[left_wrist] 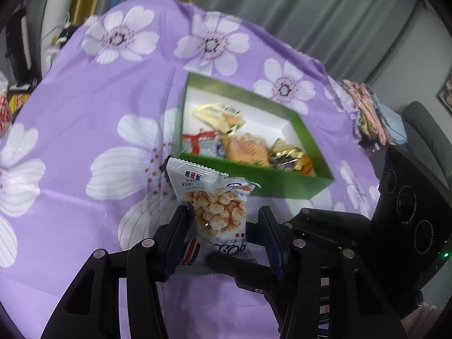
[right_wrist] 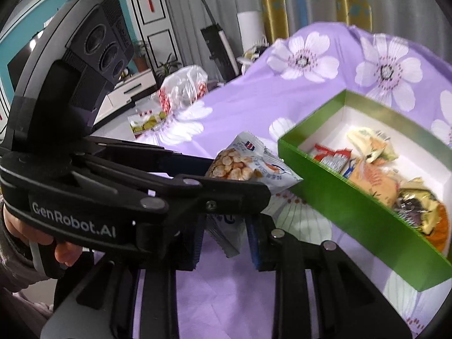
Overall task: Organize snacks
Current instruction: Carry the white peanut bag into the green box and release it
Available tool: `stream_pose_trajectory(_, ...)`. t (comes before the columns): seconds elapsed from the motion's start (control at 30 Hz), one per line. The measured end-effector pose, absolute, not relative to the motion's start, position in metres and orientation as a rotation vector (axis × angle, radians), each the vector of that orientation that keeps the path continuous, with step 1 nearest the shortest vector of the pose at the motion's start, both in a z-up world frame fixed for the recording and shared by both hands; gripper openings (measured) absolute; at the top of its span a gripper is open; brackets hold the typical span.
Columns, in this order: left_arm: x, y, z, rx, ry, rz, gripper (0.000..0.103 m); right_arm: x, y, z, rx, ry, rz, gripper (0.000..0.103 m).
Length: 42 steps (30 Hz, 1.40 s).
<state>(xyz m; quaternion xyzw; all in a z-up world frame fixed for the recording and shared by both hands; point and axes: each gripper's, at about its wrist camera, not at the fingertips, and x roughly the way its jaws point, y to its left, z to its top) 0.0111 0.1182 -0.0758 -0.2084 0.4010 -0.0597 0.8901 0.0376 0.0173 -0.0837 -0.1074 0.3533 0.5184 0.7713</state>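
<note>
A white snack packet (left_wrist: 217, 206) printed with round crackers stands between the fingers of my left gripper (left_wrist: 223, 220), which is shut on it, just in front of the green box (left_wrist: 254, 175). In the right wrist view the same packet (right_wrist: 248, 163) sticks out of the left gripper beside the green box's (right_wrist: 339, 197) near wall. The box holds several wrapped snacks (left_wrist: 248, 147). My right gripper (right_wrist: 226, 240) sits under the left one, its fingers open around the packet's lower end without clamping it.
A purple flowered cloth (left_wrist: 99, 118) covers the table. A clear plastic bag (right_wrist: 183, 87) and a snack packet (right_wrist: 147, 121) lie at the table's far edge. Folded cloths (left_wrist: 373, 113) sit at the right edge. Curtains hang behind.
</note>
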Motion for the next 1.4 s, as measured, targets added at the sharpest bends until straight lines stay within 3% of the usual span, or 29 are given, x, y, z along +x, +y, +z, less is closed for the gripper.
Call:
stream_pose_trajectory(0.43, 0.082, 0.081, -0.037, -0.344, 0.787, -0.243, 0.051, 0.090, -0.032, -0.050, -0.164, 0.682, 0.973, 0.028)
stream_pose_trajectory(0.77, 0.145, 0.082, -0.062, -0.402, 0.865, -0.266, 0.051, 0.146, -0.029, -0.075, -0.124, 0.781, 0.911, 0.029)
stream_pose_trajectory(1.13, 0.150, 0.091, -0.075, -0.414, 0.887, -0.216, 0.051, 0.152, -0.029, -0.084, -0.123, 0.816, 0.869, 0.030)
stream_pose_trajectory(1.2, 0.146, 0.093, -0.071, -0.398, 0.882, -0.183, 0.052, 0.149, -0.034, -0.080, -0.126, 0.809, 0.852, 0.034)
stream_pose_trajectory(1.27, 0.139, 0.093, -0.066, -0.373, 0.877, -0.152, 0.067, 0.146, -0.040, -0.075, -0.129, 0.801, 0.830, 0.039)
stream_pose_trajectory(1.33, 0.129, 0.093, -0.057, -0.333, 0.864, -0.107, 0.078, 0.139, -0.047, -0.067, -0.134, 0.785, 0.795, 0.051)
stream_pose_trajectory(1.4, 0.120, 0.092, -0.050, -0.303, 0.848, -0.081, 0.080, 0.133, -0.054, -0.058, -0.136, 0.769, 0.764, 0.072)
